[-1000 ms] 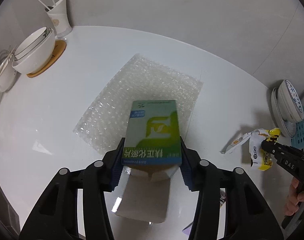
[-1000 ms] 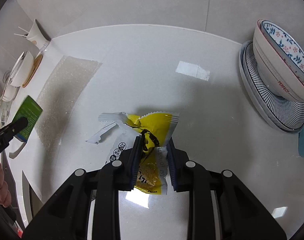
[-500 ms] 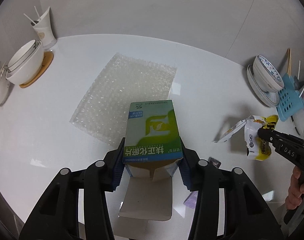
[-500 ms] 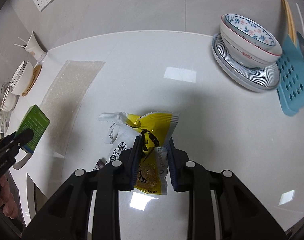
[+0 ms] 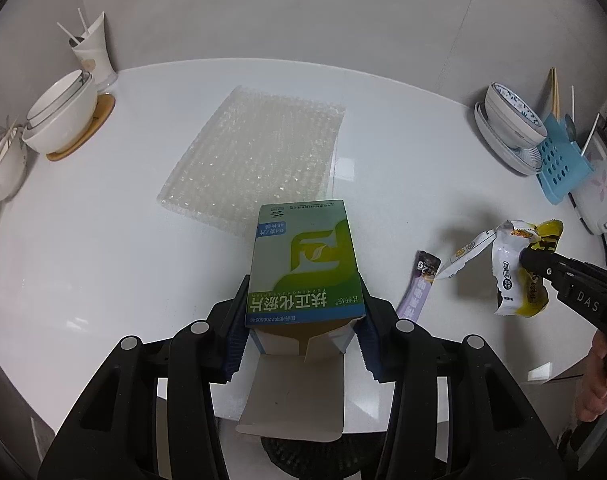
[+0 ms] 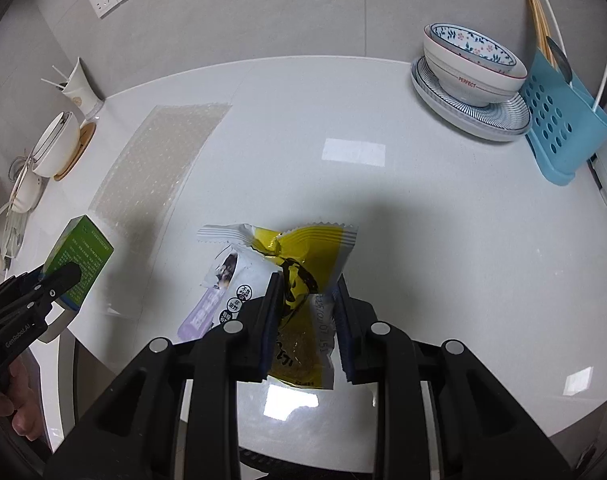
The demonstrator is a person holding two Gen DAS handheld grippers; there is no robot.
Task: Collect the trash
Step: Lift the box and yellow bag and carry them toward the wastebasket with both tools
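My left gripper (image 5: 303, 300) is shut on a green and white medicine box (image 5: 305, 260) with an open flap, held above the white table's near edge; the box also shows in the right wrist view (image 6: 81, 264). My right gripper (image 6: 305, 292) is shut on a crumpled yellow and white snack wrapper (image 6: 303, 264), held above the table; the wrapper shows in the left wrist view (image 5: 519, 268). A purple sachet (image 5: 417, 292) lies on the table between the grippers, partly behind the wrapper in the right wrist view (image 6: 207, 312). A sheet of bubble wrap (image 5: 259, 156) lies flat further back.
White bowls on a wooden coaster (image 5: 63, 116) and a cup with sticks (image 5: 93, 56) stand at the back left. A patterned bowl on plates (image 6: 471, 76) and a blue utensil rack (image 6: 563, 120) stand at the back right. The round white table (image 6: 343, 120) ends just below the grippers.
Both grippers have risen and pulled back toward the table's near edge with their loads. More of the table is in view, and the purple sachet now shows.
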